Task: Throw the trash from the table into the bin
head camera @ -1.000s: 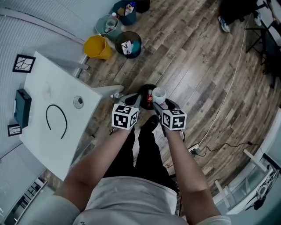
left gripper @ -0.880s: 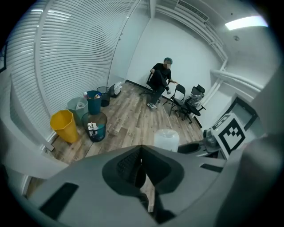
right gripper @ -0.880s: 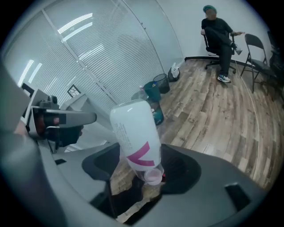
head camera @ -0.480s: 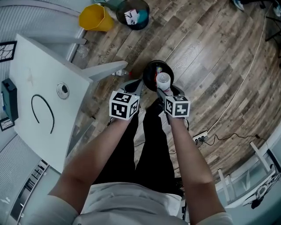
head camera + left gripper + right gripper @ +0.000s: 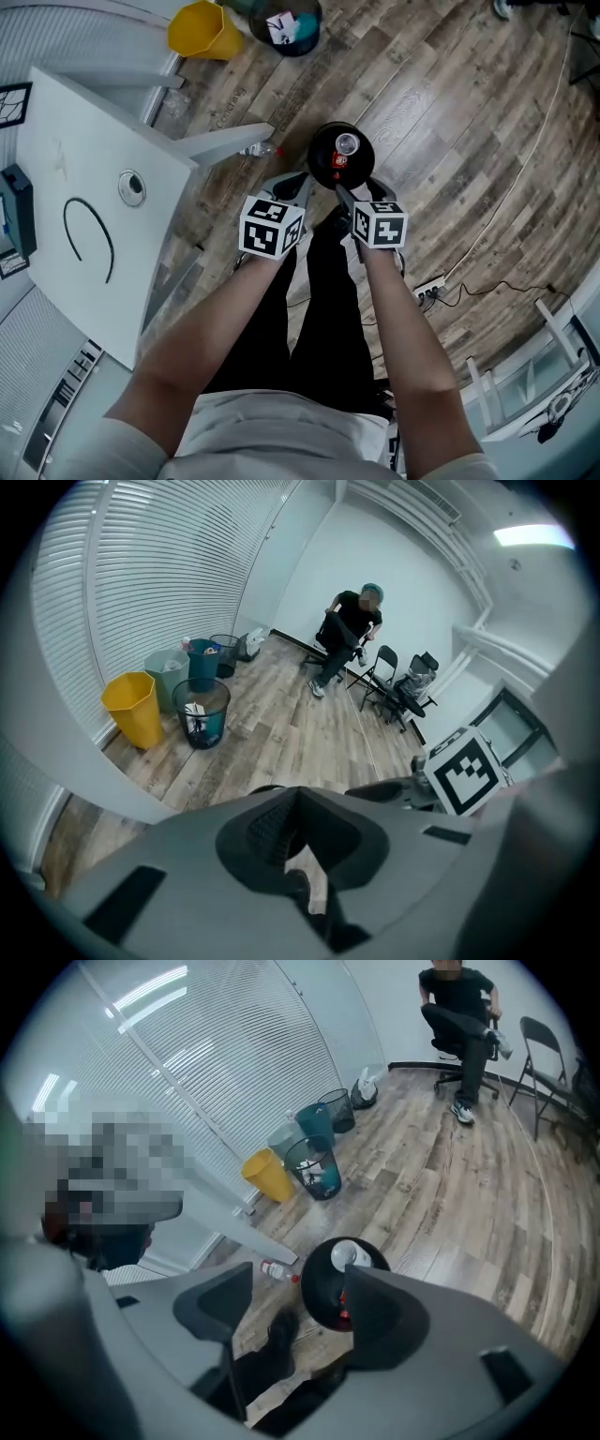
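Now the cup [image 5: 346, 143] is sitting inside the black bin [image 5: 314, 150] at twelve o'clock. The right gripper [image 5: 298, 1288] is holding its fingers wide apart, empty. The left gripper [image 5: 298, 799] is pressing its fingers together, empty. A low finger bumping the rim could tip the black bin.

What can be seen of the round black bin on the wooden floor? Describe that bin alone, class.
The round black bin stands upright and open-topped on the wood-plank floor, near a corner of the white table. Its wall looks smooth and dark; the material cannot be told. Inside lie a white cup and something red. A small clear bottle lies on the floor beside it.
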A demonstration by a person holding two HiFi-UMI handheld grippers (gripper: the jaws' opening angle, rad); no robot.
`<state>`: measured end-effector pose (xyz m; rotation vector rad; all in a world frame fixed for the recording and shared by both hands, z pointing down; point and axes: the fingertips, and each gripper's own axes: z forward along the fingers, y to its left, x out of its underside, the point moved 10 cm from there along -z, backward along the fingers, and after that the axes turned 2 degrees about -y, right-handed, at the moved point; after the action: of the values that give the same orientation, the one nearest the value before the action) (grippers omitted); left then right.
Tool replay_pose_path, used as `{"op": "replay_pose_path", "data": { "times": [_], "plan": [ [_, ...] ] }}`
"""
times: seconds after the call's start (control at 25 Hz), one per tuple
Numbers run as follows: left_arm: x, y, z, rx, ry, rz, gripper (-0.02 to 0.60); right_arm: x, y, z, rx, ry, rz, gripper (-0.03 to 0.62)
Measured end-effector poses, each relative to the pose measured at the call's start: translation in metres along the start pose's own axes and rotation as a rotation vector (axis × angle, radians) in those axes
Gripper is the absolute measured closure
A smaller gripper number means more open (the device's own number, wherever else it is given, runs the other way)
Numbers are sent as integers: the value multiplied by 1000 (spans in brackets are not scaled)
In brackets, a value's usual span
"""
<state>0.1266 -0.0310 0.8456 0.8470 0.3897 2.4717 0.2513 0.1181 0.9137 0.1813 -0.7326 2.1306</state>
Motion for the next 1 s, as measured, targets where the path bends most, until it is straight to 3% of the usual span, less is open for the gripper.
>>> {"op": "replay_pose_path", "data": {
  "times": [0.24, 0.56, 0.68, 0.84, 1.0],
  "plan": [
    [-11, -6, -10, 3, -22, 17, 584, -6, 9, -19, 1, -27, -3, 292],
    [-46, -37, -36, 21, -67, 41, 584, -39, 38, -80, -1, -140, -23, 299],
    [-62, -55, -46, 31, -89, 58, 584, -53, 48, -108, 18, -199, -51, 364],
    [-87, -83, -63, 52, -116, 98, 584, -72, 60, -148, 18, -281, -68, 521],
    [-119, -112, -83, 74, -155, 153, 584, -95, 74, -188, -2, -337, -86, 588]
  ]
}}
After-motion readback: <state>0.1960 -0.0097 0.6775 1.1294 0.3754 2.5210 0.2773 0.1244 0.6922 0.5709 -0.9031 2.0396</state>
